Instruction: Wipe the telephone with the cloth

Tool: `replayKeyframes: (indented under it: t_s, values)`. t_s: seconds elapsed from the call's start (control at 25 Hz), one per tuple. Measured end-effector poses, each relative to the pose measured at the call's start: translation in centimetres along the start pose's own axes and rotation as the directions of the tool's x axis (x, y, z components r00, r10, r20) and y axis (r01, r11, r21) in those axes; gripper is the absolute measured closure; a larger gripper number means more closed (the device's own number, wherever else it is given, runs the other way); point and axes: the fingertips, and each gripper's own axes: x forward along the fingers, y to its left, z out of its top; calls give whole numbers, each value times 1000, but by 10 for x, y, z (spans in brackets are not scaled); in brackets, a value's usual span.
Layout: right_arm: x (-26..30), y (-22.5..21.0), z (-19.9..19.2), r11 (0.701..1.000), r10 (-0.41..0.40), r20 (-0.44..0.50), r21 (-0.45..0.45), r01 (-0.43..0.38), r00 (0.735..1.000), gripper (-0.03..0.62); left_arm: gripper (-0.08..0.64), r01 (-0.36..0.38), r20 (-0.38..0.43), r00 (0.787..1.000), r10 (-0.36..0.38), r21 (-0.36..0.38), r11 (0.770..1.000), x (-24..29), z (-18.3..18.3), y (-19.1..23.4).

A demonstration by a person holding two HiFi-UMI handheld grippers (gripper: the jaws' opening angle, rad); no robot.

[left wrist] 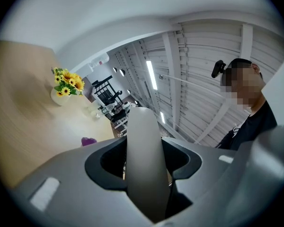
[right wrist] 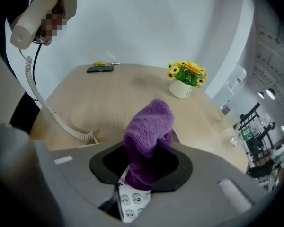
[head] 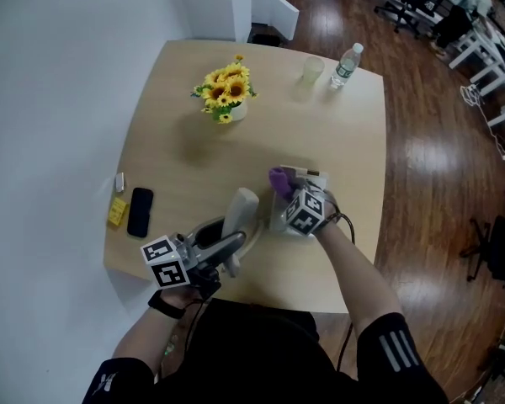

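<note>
Between the jaws of the right gripper (head: 286,196) sits the purple cloth (right wrist: 149,131), pinched tight, with a folded wad standing out past the tips. Just under it shows the keypad (right wrist: 131,201) of the telephone's base, so the cloth is at the buttons or just above them; I cannot tell whether it touches. The left gripper (head: 223,247) is clamped on the handset (left wrist: 144,160) and holds it lifted clear of the base, while the coiled cord (right wrist: 52,110) trails down to the table (head: 177,133). The base lies near the table's front edge, mostly hidden under the right gripper in the head view. A pot of sunflowers (head: 226,91) and a mobile phone (head: 140,211) sit well apart from the work.

The step in hand looks like wiping the base with the handset held out of the way. The next move likely calls for a light press and short strokes across the buttons, since nothing pins the base and it could slide. The handset should stay steady so the cord does not tug.
</note>
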Motion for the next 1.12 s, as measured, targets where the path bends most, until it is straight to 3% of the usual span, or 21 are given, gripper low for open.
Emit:
replayKeyframes:
  t_s: [0.36, 0.72, 1.0, 1.12]
  values:
    - [-3, 62, -15, 998, 64, 19, -18, -63, 998, 463, 348, 9, -23, 1000, -10, -7, 1000, 11, -6, -3]
    - [-2, 122, -39, 988, 143, -18, -48, -143, 990, 463, 348, 9, -28, 1000, -9, -9, 1000, 14, -15, -5]
    - [-6, 129, -39, 975, 206, -9, 85, -205, 978, 462, 348, -6, -33, 999, 6, -6, 1000, 19, -18, -3]
    - [-14, 140, -40, 926, 333, 11, 185, -329, 943, 463, 348, -15, -35, 999, 14, -8, 1000, 23, -20, 0]
